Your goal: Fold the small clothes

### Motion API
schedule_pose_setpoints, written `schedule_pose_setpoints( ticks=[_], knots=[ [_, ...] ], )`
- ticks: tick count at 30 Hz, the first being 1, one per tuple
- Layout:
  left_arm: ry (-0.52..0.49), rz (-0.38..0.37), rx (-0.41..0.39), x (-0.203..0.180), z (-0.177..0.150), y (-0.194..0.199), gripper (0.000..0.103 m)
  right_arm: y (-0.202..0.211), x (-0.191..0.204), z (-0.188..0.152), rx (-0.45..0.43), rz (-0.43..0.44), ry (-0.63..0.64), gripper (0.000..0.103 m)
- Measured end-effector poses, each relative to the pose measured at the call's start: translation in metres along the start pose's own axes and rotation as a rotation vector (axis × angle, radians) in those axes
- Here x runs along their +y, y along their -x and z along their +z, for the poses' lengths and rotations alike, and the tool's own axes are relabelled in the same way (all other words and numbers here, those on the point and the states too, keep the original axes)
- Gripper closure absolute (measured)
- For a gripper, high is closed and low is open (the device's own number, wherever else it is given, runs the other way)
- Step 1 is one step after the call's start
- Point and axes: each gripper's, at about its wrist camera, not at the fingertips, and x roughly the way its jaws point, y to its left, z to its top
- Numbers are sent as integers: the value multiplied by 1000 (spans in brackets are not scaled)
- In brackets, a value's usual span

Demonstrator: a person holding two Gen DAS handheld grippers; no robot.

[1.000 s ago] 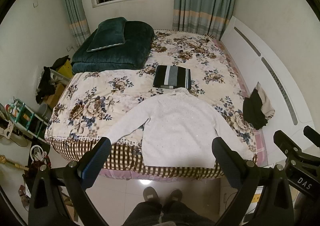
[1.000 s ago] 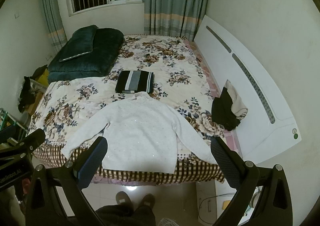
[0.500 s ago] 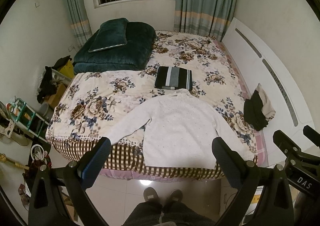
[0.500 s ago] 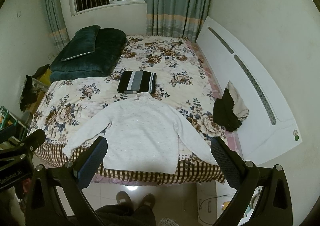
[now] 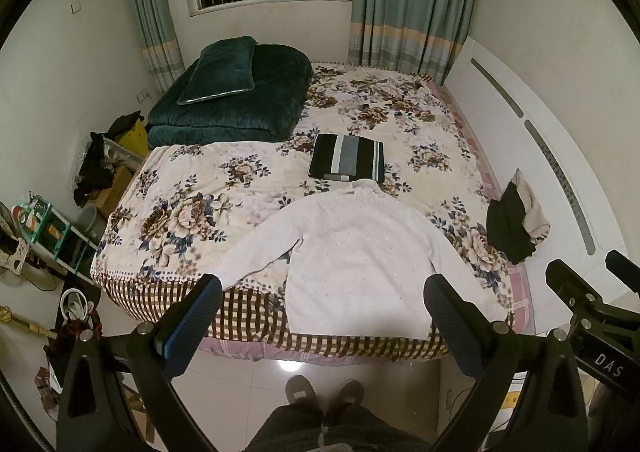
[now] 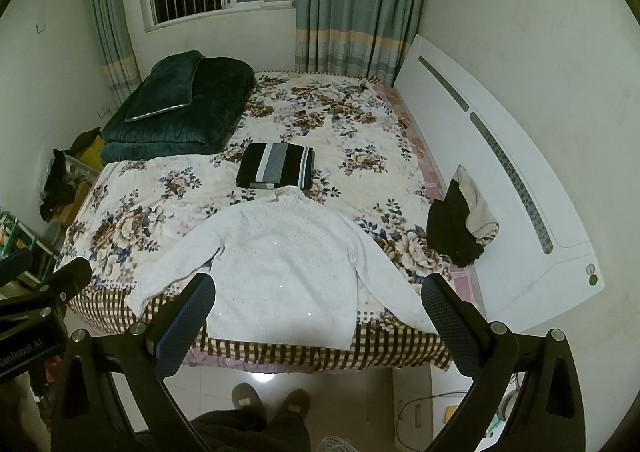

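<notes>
1. white knit, speckled with tiny sequins: the sweater (image 5: 360, 256) (image 6: 280, 264) is lying flat on the near part of the bed (image 5: 248, 188) (image 6: 360, 140), collar pointing away, both sleeves spreading out to the sides, hem hanging a little over the checked edge.
2. the left gripper (image 5: 322, 306) is hovering above the floor in front of the bed, its jaws standing wide apart, holding nothing and touching nothing.
3. the right gripper (image 6: 318, 306) is hovering beside it in the same manner, jaws spread wide, nothing between them; the sweater is lying beyond both.
4. a folded black-and-grey striped garment (image 5: 347, 161) (image 6: 276, 171) is resting just past the collar, almost touching it.
5. a dark and beige heap of clothes (image 5: 516, 224) (image 6: 464, 226) is sitting at the bed's right edge, against the white headboard (image 5: 532, 156) (image 6: 500, 180).
6. a dark green quilt (image 5: 240, 100) (image 6: 180, 108) with a pillow on top is occupying the far left corner.
7. the person's slippers (image 5: 324, 392) (image 6: 272, 404) are showing below on the tiles; the legs are being cut off by the frame edge, and the clutter at the left of the bed is too small to make out.
</notes>
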Motion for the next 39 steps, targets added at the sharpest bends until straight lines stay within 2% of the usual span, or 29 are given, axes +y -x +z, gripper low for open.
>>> schedule_pose_setpoints(
  ticks=[26,28,35,39],
  knots=[
    [4,-2,-6,2,-4,1,0,5,6,14,-9,2,7,0],
    [5,-4,-5,1,5,10,0,5,5,11,-9,2,7,0],
    [1,-8,1,-1,5,12,0,2,7,16,-3,2,6,0],
    [1,-13,2,2,15,2,0,-5,7,14,-2,-1,-3,0]
  ],
)
